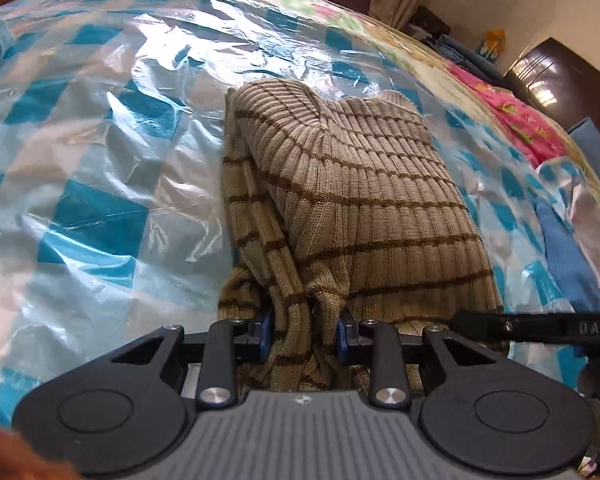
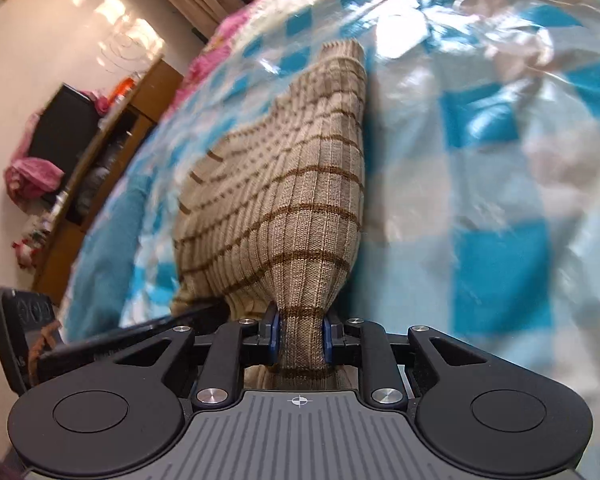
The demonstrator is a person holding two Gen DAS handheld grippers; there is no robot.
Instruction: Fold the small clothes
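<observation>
In the left wrist view, a bunched edge of the striped knit garment point(image 1: 360, 184) is pinched by the left gripper point(image 1: 306, 330), and the rest is spread over the checked plastic sheet point(image 1: 100, 152) on the bed point(image 1: 512, 108). In the right wrist view, another edge of the garment point(image 2: 300, 216) is pinched between the fingers point(image 2: 275, 334) of the right gripper point(image 2: 301, 334), above the same sheet point(image 2: 500, 200).

Sunlit pale wall point(image 2: 40, 40), wooden shelving point(image 2: 112, 140), dark cabinet point(image 1: 556, 76).
</observation>
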